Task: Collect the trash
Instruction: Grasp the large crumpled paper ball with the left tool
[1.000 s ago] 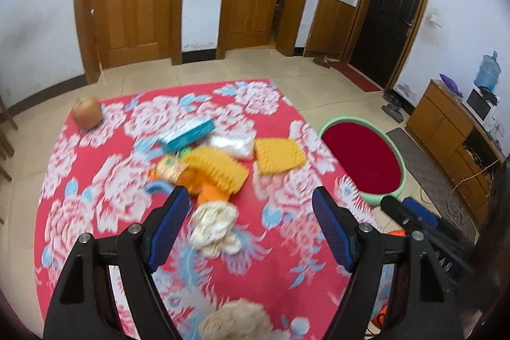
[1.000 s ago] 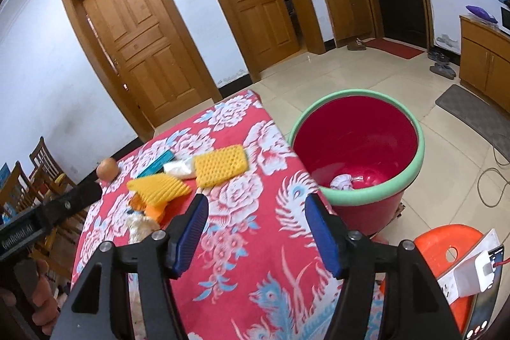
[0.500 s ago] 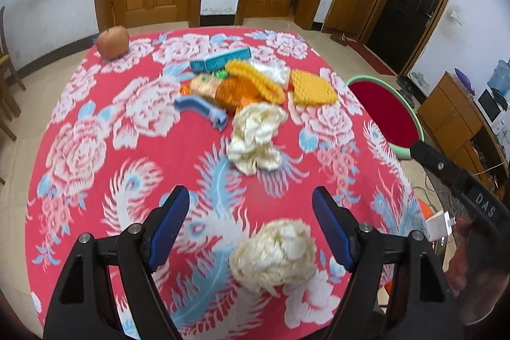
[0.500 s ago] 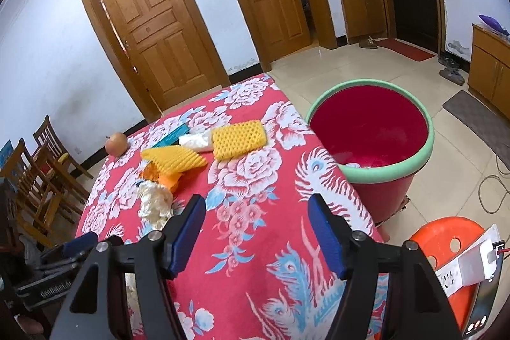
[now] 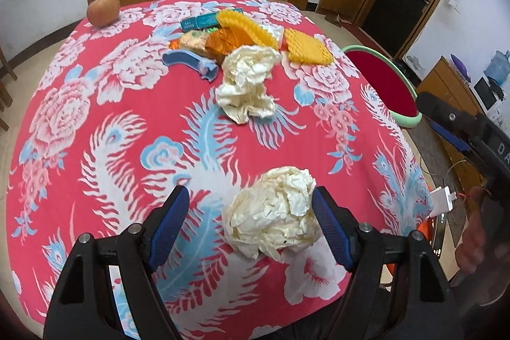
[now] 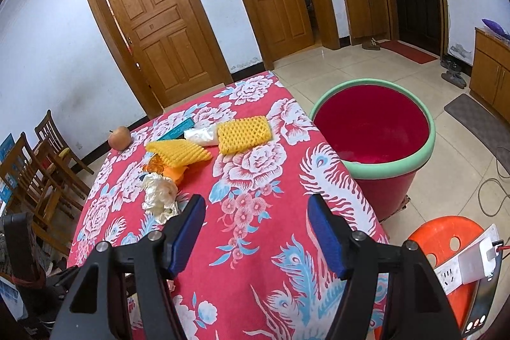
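Note:
A crumpled cream paper ball (image 5: 274,212) lies on the red floral tablecloth (image 5: 95,117) near the front edge. My left gripper (image 5: 250,191) is open around it; the ball sits close to the right finger and far from the left one. A second crumpled paper (image 5: 247,85) lies further back, seen also as the paper wad (image 6: 159,190). Behind it is a pile: two yellow foam nets (image 5: 306,47), an orange wrapper (image 5: 223,42), a blue piece (image 5: 191,61) and a teal box (image 5: 199,21). My right gripper (image 6: 255,203) hangs open over bare cloth, holding nothing.
A red bin with a green rim (image 6: 382,166) stands on the floor by the table's right side. An apple (image 5: 103,10) sits at the far left corner. Wooden chairs (image 6: 38,161) stand left of the table, an orange stool (image 6: 446,238) with a power strip (image 6: 468,263) at the right.
My left gripper has sunk and tilted down toward the table's front; the near paper ball now lies between its fingers. The right gripper has drifted only slightly.

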A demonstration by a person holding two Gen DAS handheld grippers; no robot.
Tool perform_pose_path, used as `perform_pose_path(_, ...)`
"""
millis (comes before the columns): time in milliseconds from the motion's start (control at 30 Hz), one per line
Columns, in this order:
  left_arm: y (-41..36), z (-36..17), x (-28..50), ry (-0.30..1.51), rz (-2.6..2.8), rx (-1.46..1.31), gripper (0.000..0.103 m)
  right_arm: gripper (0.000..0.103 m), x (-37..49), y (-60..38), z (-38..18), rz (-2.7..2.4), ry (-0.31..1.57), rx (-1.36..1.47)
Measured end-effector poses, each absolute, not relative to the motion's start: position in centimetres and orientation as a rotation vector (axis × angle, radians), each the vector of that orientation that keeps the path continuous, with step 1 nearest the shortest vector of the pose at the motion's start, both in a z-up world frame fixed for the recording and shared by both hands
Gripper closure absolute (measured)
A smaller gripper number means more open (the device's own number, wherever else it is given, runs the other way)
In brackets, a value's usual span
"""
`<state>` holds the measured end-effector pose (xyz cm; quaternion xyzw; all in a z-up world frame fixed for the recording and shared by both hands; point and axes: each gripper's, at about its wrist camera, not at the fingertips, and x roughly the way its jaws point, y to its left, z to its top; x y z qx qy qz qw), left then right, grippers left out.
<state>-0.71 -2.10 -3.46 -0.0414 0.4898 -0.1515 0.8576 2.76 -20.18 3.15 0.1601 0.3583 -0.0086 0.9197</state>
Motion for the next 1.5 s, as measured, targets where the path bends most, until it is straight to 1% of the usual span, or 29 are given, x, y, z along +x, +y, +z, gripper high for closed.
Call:
perform_pose_path(133, -2.6, -4.0, -1.0, 1.043, -0.360, -0.090, 0.024, 0.034, 2.6, -20.0, 3.1, -0.015, 0.742, 0.328)
perform_pose_path(167, -2.8, -4.1, -1.1, 1.048, -0.368, -0.087, 0.026, 0.034, 2.5, -20.0, 3.0, -0.014, 0.743, 0.328)
perform_pose_path(200, -2.9, -4.2, -1.1, 1.049, -0.375, -0.086, 0.028, 0.034, 2.5, -19.9, 3.0, -0.013, 0.745, 0.327)
perform_pose_path(267, -3.2, -4.4, -1.2, 1.054, -0.402, -0.096, 0.043, 0.034, 2.5, -19.9, 2.9, -0.013, 0.747, 0.326)
perform_pose_path(300, -3.3, -4.5, -1.2, 1.059, -0.415, -0.100, 0.047, 0.034, 2.5, -19.9, 2.9, -0.014, 0.749, 0.326)
perform_pose_path(333, -3.4, -4.6, -1.2, 1.064, -0.426, -0.101, 0.055, 0.034, 2.5, -19.9, 2.9, -0.014, 0.750, 0.327)
perform_pose_path(433, -3.6, -4.7, -1.5, 1.062, -0.434, -0.101, 0.059, 0.034, 2.6, -19.9, 2.9, -0.011, 0.752, 0.326)
perform_pose_path(667, -1.4, -2.8, -1.0, 0.964, -0.342, -0.079, 0.059, 0.034, 3.1, -19.4, 2.9, 0.008, 0.760, 0.315)
perform_pose_path(967, 4.3, -0.8, 2.6, 0.848, -0.111, -0.088, 0.059, 0.034, 4.9, -17.1, 3.2, 0.059, 0.772, 0.286)
perform_pose_path(1233, 8.0, -2.1, 4.5, 0.840, 0.042, -0.108, 0.059, 0.034, 7.8, -14.2, 2.3, 0.142, 0.813, 0.277)
perform_pose_path(1500, 8.8, -3.6, 5.0, 0.874, 0.057, -0.128, 0.059, 0.034, 10.0, -9.8, 0.4, 0.204, 0.859, 0.213)
